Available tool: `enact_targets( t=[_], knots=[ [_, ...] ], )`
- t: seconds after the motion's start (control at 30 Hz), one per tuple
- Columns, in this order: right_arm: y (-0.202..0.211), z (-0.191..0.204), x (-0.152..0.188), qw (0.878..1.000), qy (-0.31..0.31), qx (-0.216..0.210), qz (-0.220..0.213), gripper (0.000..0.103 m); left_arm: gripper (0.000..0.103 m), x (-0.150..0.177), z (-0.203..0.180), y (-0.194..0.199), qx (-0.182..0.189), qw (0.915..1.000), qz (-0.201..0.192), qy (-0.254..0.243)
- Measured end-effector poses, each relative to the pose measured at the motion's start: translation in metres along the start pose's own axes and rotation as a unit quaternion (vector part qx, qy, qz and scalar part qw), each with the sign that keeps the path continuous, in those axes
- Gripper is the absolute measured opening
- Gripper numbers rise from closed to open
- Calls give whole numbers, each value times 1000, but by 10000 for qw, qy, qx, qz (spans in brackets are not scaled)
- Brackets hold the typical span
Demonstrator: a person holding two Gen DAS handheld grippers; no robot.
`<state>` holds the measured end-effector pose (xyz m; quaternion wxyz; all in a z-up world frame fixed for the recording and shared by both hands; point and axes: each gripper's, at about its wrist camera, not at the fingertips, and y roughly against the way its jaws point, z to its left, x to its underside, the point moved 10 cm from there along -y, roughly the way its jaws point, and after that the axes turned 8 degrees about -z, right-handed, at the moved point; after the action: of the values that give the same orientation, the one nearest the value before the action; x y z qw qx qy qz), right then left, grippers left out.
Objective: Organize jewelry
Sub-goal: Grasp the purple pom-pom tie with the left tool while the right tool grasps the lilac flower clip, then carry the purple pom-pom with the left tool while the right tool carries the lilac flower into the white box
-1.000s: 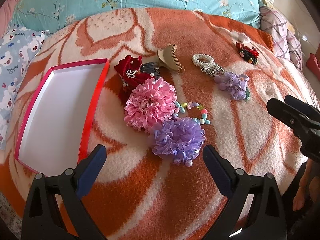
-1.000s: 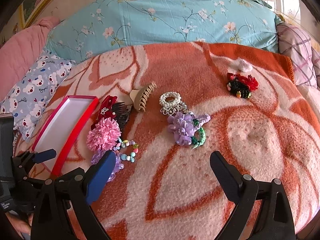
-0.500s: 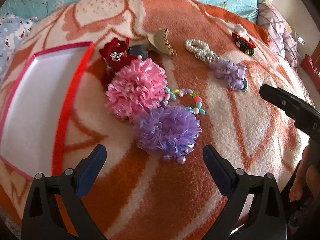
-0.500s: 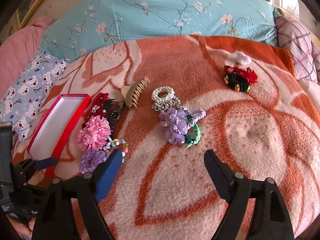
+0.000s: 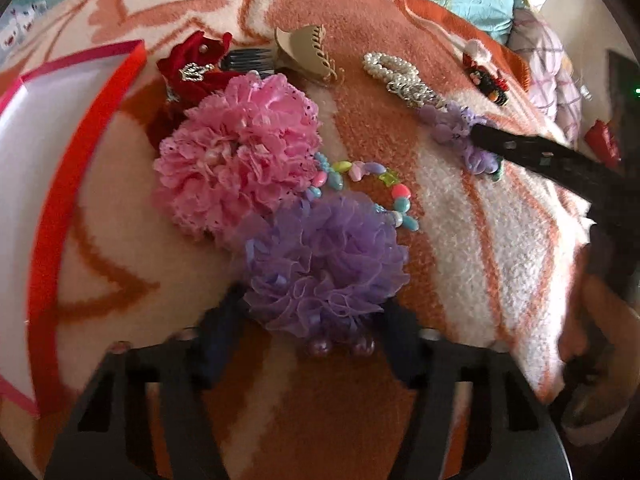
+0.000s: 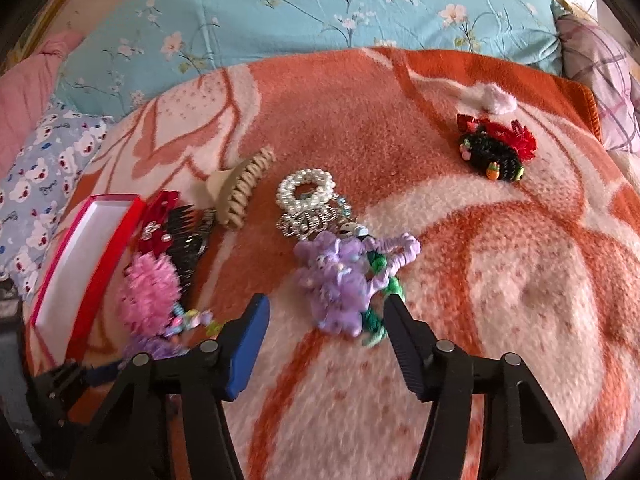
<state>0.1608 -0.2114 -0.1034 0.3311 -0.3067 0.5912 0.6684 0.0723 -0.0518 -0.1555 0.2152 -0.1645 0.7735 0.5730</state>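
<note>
Nothing sits in your red box (image 5: 44,216) yet; every piece lies on the bed blanket (image 6: 500,280). Your left tongs (image 5: 316,332) gape wide around the purple pompom scrunchie (image 5: 324,264), and your right tongs (image 6: 326,320) stand wide before the lilac scrunchie (image 6: 340,280).

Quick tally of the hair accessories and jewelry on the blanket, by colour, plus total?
Purple: 2, ruffled scrunchie, flower hair tie
Pink: 1, ruffled scrunchie
Red: 2, velvet comb clip, red-black hair tie
Beige: 1, claw clip
White: 1, pearl bracelet
Multicolour: 1, bead bracelet
Total: 8
</note>
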Motion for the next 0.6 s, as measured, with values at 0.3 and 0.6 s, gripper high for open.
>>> enact_targets(
  t=[0.3, 0.6],
  knots=[
    [14, -1, -7, 9991, -150, -169, -361, 25, 13, 2, -2, 22, 496, 9987, -112, -2],
    [45, 31, -8, 9967, -137, -588, -550, 24, 11, -10, 8, 66, 527, 9970, -565, -102]
  ],
)
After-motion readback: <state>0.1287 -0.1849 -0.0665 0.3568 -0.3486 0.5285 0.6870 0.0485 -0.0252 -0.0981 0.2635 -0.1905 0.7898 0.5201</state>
